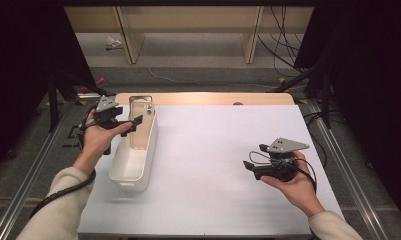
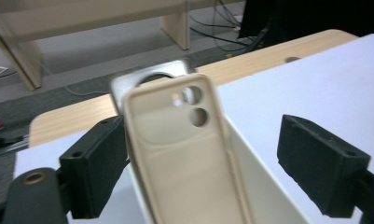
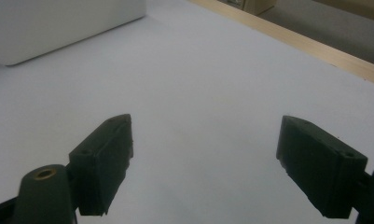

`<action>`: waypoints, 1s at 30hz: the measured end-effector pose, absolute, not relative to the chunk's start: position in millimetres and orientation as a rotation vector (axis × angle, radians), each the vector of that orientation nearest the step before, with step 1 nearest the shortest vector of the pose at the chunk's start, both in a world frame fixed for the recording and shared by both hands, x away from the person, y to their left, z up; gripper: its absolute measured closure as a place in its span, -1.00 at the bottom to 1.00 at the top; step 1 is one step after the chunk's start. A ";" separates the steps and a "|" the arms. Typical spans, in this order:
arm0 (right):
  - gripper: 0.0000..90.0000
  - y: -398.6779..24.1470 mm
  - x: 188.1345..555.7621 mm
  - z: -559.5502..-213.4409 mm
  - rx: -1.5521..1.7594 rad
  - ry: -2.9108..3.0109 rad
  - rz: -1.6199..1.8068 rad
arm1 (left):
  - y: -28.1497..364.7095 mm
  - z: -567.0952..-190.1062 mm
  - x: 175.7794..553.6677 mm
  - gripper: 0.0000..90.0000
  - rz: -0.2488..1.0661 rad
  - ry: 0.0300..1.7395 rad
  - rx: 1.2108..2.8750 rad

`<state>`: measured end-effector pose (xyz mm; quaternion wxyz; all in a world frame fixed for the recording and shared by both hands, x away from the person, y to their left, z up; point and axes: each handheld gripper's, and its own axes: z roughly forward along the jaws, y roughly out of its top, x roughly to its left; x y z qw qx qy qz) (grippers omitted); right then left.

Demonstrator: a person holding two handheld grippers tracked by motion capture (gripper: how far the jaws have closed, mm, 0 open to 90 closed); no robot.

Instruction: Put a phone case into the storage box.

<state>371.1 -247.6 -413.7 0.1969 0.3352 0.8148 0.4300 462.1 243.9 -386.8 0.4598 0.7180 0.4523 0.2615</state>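
Note:
A beige phone case (image 2: 184, 158) stands on end in a white bin (image 1: 133, 170) at the table's left, camera holes at the top. Behind it leans a grey case (image 2: 147, 79). My left gripper (image 1: 134, 124) reaches over the bin's left rim with its jaws spread to either side of the beige case (image 1: 140, 131). In the left gripper view the left pad (image 2: 93, 172) sits right beside the case's edge and the right pad (image 2: 320, 163) stands well away from it. My right gripper (image 1: 253, 156) is held open above the white table top at the right, with nothing between its jaws.
The white table top (image 1: 213, 145) has a wooden strip (image 1: 213, 98) along its far edge. Metal rails run along both sides of the table. The bin's rounded corner (image 3: 58, 23) lies far off in the right gripper view. Wooden shelving and cables stand beyond the table.

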 end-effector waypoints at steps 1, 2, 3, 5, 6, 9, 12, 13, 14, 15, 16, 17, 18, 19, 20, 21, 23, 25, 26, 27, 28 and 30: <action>-0.57 -247.6 371.0 -413.6 0.939 2.282 1.204 | 243.1 -386.3 457.2 -0.67 0.634 1.106 1.770; -0.57 -247.5 371.0 -413.6 0.940 2.282 1.205 | 242.2 -386.0 452.8 -0.69 0.627 1.094 1.773; -0.57 -247.6 370.9 -413.4 0.940 2.282 1.203 | 241.6 -385.7 448.8 -0.70 0.622 1.086 1.772; -0.57 -247.7 371.1 -413.7 0.941 2.281 1.205 | 240.2 -384.8 441.3 -0.72 0.619 1.076 1.768; -0.57 -247.7 371.3 -413.8 0.942 2.281 1.206 | 239.4 -384.6 438.2 -0.72 0.617 1.069 1.768; -0.57 -247.6 371.2 -413.9 0.942 2.282 1.205 | 236.3 -384.9 429.7 -0.73 0.615 1.047 1.783; -0.57 -247.9 371.2 -413.7 0.944 2.280 1.208 | 234.0 -385.8 423.3 -0.73 0.611 1.031 1.789; -0.57 -247.9 371.2 -413.8 0.944 2.280 1.208 | 233.4 -386.0 421.3 -0.73 0.611 1.023 1.795; -0.57 -248.0 371.2 -413.8 0.946 2.280 1.208 | 232.3 -386.2 419.1 -0.73 0.611 1.020 1.794; -0.57 -248.0 371.3 -413.9 0.946 2.280 1.208 | 231.5 -386.2 417.2 -0.73 0.611 1.013 1.795; -0.57 -248.0 371.3 -413.9 0.946 2.280 1.209 | 230.4 -386.3 415.2 -0.73 0.607 1.008 1.794; -0.57 -248.0 371.3 -413.9 0.946 2.280 1.209 | 229.2 -386.3 413.3 -0.73 0.604 1.004 1.793; -0.57 -248.0 371.2 -413.9 0.946 2.280 1.209 | 228.0 -386.3 411.7 -0.73 0.603 0.997 1.796; -0.57 -248.0 371.2 -413.9 0.947 2.281 1.209 | 226.9 -386.3 410.0 -0.73 0.606 0.990 1.801; -0.57 -247.9 371.2 -413.9 0.947 2.281 1.209 | 225.7 -386.3 408.5 -0.73 0.608 0.984 1.802; -0.57 -247.9 371.1 -413.8 0.947 2.281 1.210 | 224.6 -386.2 406.9 -0.73 0.604 0.975 1.805; -0.57 -247.9 371.1 -413.9 0.946 2.281 1.210 | 221.7 -386.6 403.3 -0.73 0.595 0.962 1.806; -0.57 -248.1 371.1 -413.8 0.948 2.280 1.212 | 219.3 -387.2 400.0 -0.73 0.584 0.952 1.806; -0.57 -248.2 371.1 -413.8 0.950 2.280 1.213 | 217.9 -387.6 398.3 -0.73 0.580 0.943 1.808; -0.57 -248.3 371.2 -413.8 0.950 2.280 1.212 | 216.7 -388.1 396.6 -0.73 0.580 0.938 1.812; -0.57 -248.3 371.2 -413.8 0.950 2.280 1.212 | 215.5 -388.9 395.2 -0.73 0.577 0.934 1.812; -0.57 -248.3 371.1 -413.9 0.950 2.280 1.215 | 213.6 -390.9 392.4 -0.73 0.573 0.925 1.815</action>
